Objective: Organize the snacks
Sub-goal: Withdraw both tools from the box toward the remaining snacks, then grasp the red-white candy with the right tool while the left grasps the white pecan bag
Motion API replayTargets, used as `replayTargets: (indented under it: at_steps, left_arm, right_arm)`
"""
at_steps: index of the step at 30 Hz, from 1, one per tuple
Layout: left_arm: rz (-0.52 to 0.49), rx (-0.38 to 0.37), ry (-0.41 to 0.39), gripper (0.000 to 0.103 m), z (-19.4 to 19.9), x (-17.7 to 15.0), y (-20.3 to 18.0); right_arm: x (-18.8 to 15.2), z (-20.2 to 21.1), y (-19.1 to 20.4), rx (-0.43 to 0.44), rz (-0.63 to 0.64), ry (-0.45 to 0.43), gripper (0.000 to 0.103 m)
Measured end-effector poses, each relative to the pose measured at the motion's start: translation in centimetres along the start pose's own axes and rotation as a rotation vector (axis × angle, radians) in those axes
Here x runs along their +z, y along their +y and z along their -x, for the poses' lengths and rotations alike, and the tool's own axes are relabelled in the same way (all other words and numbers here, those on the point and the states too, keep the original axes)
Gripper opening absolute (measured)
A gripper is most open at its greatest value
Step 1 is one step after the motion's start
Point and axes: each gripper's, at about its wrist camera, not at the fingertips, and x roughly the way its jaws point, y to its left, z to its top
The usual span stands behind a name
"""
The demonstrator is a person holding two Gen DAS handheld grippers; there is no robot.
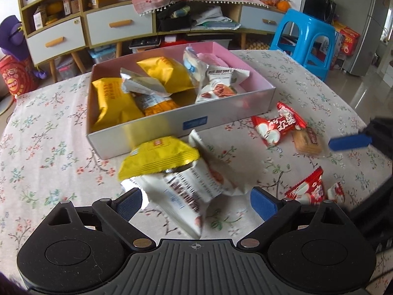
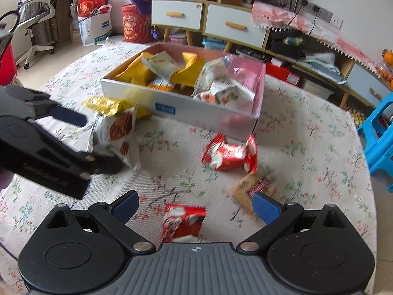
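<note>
A shallow box point(image 1: 221, 113) with a pink inside holds several yellow and white snack packets; it also shows in the right wrist view point(image 2: 137, 91). My left gripper point(image 1: 196, 202) is open, its jaws either side of a white cookie packet point(image 1: 186, 191) that lies on the table under a yellow packet point(image 1: 159, 157). My right gripper point(image 2: 195, 207) is open above a red packet point(image 2: 183, 221). Another red packet point(image 2: 229, 153) and a clear-wrapped biscuit point(image 2: 245, 189) lie ahead of it. The left gripper shows in the right wrist view point(image 2: 93, 142).
The table has a floral cloth point(image 1: 49, 147). A blue plastic stool point(image 1: 304, 41) stands beyond its far right edge. A cabinet with drawers point(image 1: 118, 27) lines the back wall. The right gripper's blue finger point(image 1: 348, 142) shows at the right.
</note>
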Motion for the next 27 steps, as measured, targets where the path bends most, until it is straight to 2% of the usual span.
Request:
replayTargets:
  at_steps: [12, 15, 18, 27]
  left_arm:
    - [0.063, 0.007, -0.008, 0.093, -1.1, 0.8, -1.3]
    - [0.076, 0.003, -0.014, 0.088, -1.1, 0.8, -1.4]
    - [0.082, 0.006, -0.018, 0.078, -1.0, 0.9, -1.4]
    - [0.067, -0.021, -0.039, 0.067, -0.5, 0.8, -1.6]
  right_arm:
    - [-2.1, -0.6, 1.1, 0.049, 0.025, 0.071, 0.087]
    - [-2.3, -0.6, 1.0, 0.051, 0.023, 0.079, 0.084]
    - [-2.4, -0.5, 0.7, 0.051, 0.015, 0.084, 0.075]
    - [-2.2, -0.3, 0.7, 0.069, 0.001, 0.085, 0.049]
